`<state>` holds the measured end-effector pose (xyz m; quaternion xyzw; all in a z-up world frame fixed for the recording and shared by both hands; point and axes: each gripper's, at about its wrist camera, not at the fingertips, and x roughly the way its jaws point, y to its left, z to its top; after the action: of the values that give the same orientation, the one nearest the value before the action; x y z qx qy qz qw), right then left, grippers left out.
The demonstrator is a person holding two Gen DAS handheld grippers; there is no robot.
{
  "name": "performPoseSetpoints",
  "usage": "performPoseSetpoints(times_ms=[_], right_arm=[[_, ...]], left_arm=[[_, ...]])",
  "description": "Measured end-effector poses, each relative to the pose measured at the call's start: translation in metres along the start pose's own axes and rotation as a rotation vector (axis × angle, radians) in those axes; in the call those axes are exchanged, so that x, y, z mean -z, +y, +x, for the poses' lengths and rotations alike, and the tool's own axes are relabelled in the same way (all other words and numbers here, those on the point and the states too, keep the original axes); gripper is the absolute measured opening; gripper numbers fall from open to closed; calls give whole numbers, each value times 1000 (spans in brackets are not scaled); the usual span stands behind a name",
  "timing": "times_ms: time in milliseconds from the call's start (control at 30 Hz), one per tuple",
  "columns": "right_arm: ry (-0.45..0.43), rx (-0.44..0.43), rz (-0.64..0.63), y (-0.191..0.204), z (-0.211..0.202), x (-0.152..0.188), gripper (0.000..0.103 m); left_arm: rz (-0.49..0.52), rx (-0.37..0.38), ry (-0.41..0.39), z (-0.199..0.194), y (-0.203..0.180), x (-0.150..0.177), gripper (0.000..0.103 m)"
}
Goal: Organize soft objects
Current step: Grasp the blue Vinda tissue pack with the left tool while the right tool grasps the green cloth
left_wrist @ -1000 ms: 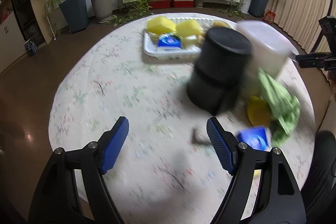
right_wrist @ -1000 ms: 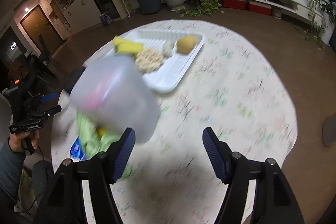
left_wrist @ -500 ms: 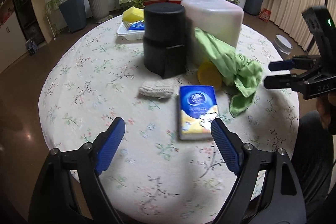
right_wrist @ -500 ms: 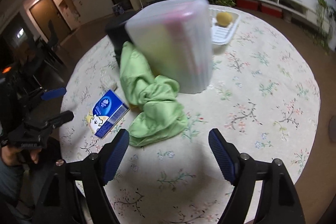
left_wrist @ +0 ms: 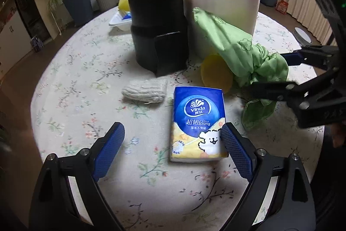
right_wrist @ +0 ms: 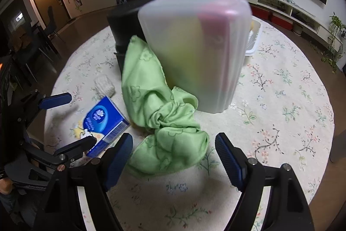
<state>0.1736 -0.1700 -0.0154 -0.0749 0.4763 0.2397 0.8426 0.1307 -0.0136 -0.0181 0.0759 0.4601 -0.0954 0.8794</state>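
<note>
Left tool point(left_wrist: 172, 139) opening, tissue pack point(left_wrist: 198, 122) between jaws, untouched

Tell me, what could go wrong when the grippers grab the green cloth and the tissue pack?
The green cloth leans against the frosted tub, so pulling it might tip or drag the tub. The cloth also covers part of a yellow disc, which could slide along. The left gripper, jaws opening, has the tissue pack off-centre beside one finger, so it might get nudged aside.
</note>
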Motion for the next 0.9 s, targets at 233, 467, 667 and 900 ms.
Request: performPoseSetpoints(times_ms=[233,467,667,900], right_arm=[[26,2,15,1,18,10,80],[13,44,-10,5,19,14,72],[24,49,-21,5,19,13,71],[18,51,-11,9,21,12,71]], left_arm=[[-9,2,81,20,-13,7,103],[-42,-17,73,16,-13,7,101],[-31,-35,-53,-9,-18,9,101],[-45,43,-40,2,-13,7,63]])
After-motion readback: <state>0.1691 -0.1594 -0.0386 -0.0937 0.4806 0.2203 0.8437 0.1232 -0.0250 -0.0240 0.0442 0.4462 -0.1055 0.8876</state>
